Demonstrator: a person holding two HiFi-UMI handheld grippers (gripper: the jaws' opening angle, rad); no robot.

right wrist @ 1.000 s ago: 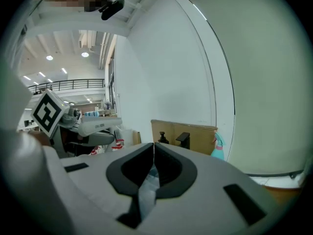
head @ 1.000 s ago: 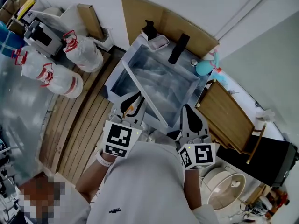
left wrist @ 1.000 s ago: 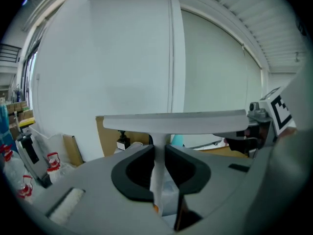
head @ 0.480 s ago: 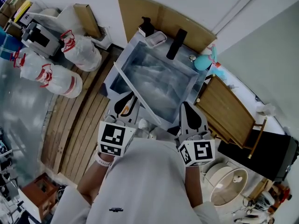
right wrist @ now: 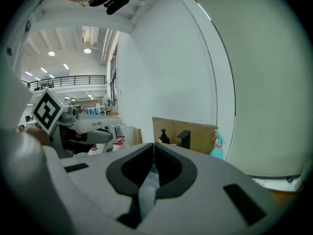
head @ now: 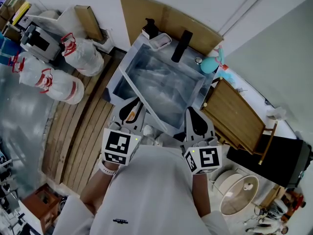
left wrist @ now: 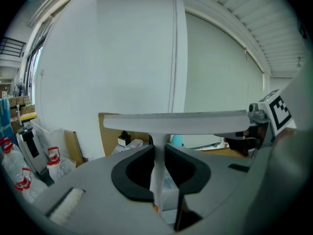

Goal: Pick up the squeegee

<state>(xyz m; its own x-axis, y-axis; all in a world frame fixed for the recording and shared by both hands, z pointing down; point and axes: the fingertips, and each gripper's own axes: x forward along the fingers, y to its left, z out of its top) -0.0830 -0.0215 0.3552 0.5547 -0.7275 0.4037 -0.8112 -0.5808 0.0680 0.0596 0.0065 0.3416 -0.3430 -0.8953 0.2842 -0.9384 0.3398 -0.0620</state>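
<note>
The squeegee (head: 146,101) is white, with a long straight blade and a short handle. It hangs over the near rim of the steel sink (head: 205,84). My left gripper (head: 138,103) is shut on its handle. In the left gripper view the blade (left wrist: 176,123) lies level across the jaws' tips and the handle (left wrist: 157,173) runs down between the pads of the left gripper (left wrist: 159,148). My right gripper (head: 191,112) is held to the right of it, apart from the squeegee. The right gripper (right wrist: 153,147) is shut with nothing between its pads.
A black faucet (head: 182,45), a soap dispenser (head: 149,30) and a teal spray bottle (head: 212,62) stand at the sink's far side before a cardboard sheet (head: 166,16). A wooden board (head: 239,121) lies at the right. White bags (head: 73,53) sit at the left on slatted wood (head: 83,131).
Both grippers keep their places and the squeegee stays in the left one. Only the head view has shifted slightly.
</note>
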